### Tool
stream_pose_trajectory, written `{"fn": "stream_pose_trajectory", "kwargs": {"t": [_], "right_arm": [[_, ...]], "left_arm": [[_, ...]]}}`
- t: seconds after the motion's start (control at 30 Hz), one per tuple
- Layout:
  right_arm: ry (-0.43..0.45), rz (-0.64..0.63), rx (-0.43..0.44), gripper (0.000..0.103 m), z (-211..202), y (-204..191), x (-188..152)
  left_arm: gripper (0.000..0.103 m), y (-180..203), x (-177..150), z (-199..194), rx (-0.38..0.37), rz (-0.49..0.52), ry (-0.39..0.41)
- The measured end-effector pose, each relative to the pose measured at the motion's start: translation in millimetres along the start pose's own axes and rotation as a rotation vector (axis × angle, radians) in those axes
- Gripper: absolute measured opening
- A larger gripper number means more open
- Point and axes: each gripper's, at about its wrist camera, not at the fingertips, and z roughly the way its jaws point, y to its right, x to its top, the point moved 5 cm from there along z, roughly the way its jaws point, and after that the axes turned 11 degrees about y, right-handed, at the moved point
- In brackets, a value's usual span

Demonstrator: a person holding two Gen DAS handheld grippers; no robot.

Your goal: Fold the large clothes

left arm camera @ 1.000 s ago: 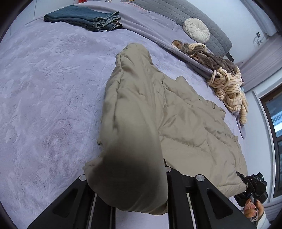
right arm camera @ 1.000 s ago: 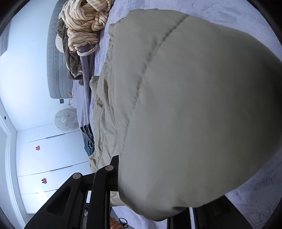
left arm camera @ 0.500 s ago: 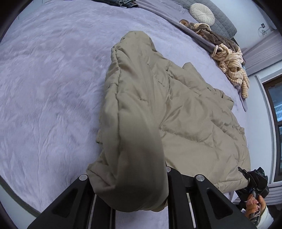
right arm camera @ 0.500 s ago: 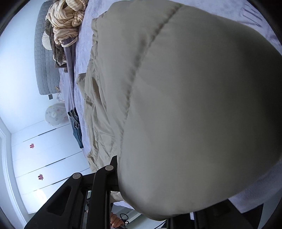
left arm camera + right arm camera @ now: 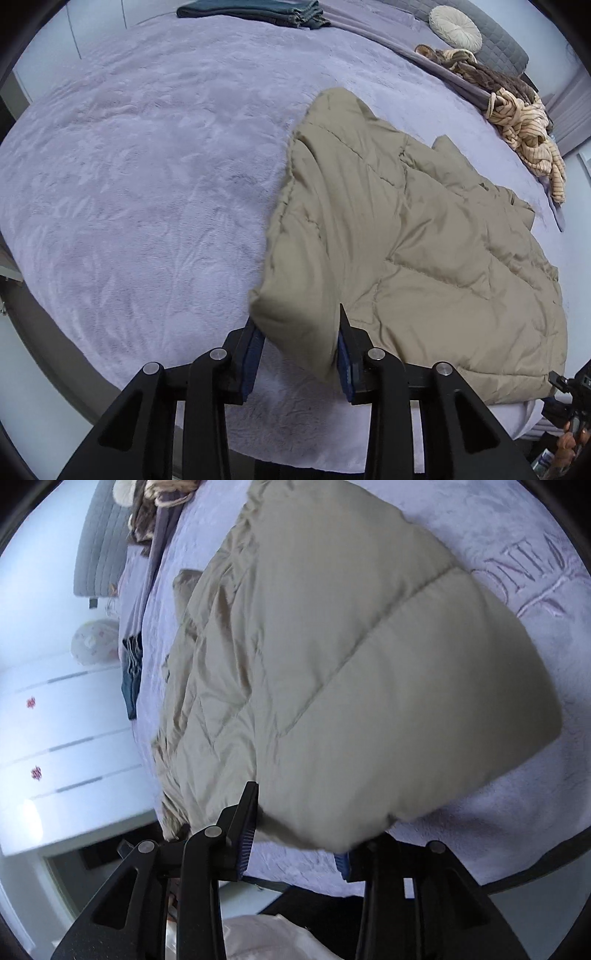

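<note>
A large beige quilted jacket [image 5: 424, 240] lies spread on the lilac bed [image 5: 147, 184]. My left gripper [image 5: 301, 339] points steeply down at the jacket's near left corner. Its jaws are opening, and the padded corner sits loosely between the blue pads. In the right wrist view the same jacket [image 5: 332, 664] fills most of the picture. My right gripper [image 5: 295, 834] has its jaws opening around the other near corner. That corner bulges over and hides the right fingertip.
Folded jeans [image 5: 258, 11] lie at the far side of the bed. A heap of striped and brown clothes [image 5: 524, 125] and a round cushion [image 5: 456, 26] sit by the grey headboard [image 5: 96, 561]. White wardrobe doors [image 5: 55, 738] stand beyond the bed's edge.
Both pairs of jaws have parted and the jacket corners, earlier deep in each grip, have slid out toward the fingertips. The jacket's near edge has dropped onto the bed.
</note>
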Motion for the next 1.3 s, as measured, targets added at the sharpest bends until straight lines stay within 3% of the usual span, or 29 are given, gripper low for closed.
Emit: {"fn": "stream_pose_trajectory", "kwargs": {"t": [0.1, 0.17, 0.27, 0.33, 0.43, 0.5, 0.57, 0.67, 0.8, 1.0, 1.03, 1.07, 1.1, 1.17, 1.3], "right_arm": [[-0.087, -0.122, 0.025, 0.04, -5.7, -16.8, -8.8], [-0.138, -0.185, 0.07, 0.04, -10.6, -27.3, -21.0], [-0.112, -0.284, 0.094, 0.04, -18.5, -47.9, -25.9], [-0.051, -0.317, 0.043, 0.039, -14.9, -62.1, -14.3], [0.021, -0.353, -0.077, 0.037, -7.0, -68.5, -3.7], [0.05, -0.369, -0.168, 0.037, -0.7, -61.7, 5.7], [0.058, -0.368, -0.246, 0.026, 0.0, -29.3, 11.3], [0.056, -0.307, -0.244, 0.016, 2.2, -4.7, 21.8], [0.058, -0.257, -0.231, 0.016, -2.8, 0.4, 24.9], [0.052, -0.295, -0.256, 0.023, 0.4, -15.0, 21.2], [0.053, -0.297, -0.251, 0.027, -0.8, -16.8, 20.0], [0.054, -0.298, -0.247, 0.031, -1.1, -18.8, 18.6], [0.056, -0.3, -0.243, 0.033, -0.9, -20.9, 17.4], [0.057, -0.306, -0.237, 0.037, -3.4, -23.6, 14.2], [0.057, -0.309, -0.223, 0.044, -7.9, -26.0, 7.7]], "left_arm": [[0.037, -13.2, 9.8, -19.6, 0.082, -0.01, 0.072], [0.037, -17.5, 18.5, -25.9, 0.089, -0.024, 0.096], [0.037, -15.2, 26.5, -12.1, 0.073, -0.017, 0.061], [0.037, -6.9, 26.3, 6.2, 0.08, 0.015, 0.023], [0.04, 0.1, 17.0, 34.0, 0.151, 0.102, -0.027], [0.052, -3.4, 10.2, 51.2, 0.176, 0.107, -0.059], [0.066, -13.1, 7.4, 58.7, 0.173, 0.058, -0.076], [0.069, -21.8, 8.1, 60.4, 0.152, 0.004, -0.097], [0.069, -22.6, 12.3, 50.9, 0.182, 0.02, -0.097], [0.069, -7.0, 15.5, 21.2, 0.151, 0.004, -0.061], [0.072, -4.0, 16.6, 16.9, 0.154, 0.009, -0.048], [0.092, -1.1, 17.8, 12.7, 0.161, 0.015, -0.035], [0.102, 3.4, 19.6, 7.4, 0.165, 0.021, -0.015], [0.103, 12.1, 23.5, -2.0, 0.159, 0.039, 0.02], [0.103, 29.1, 22.9, -13.2, 0.13, 0.067, 0.019]]}}
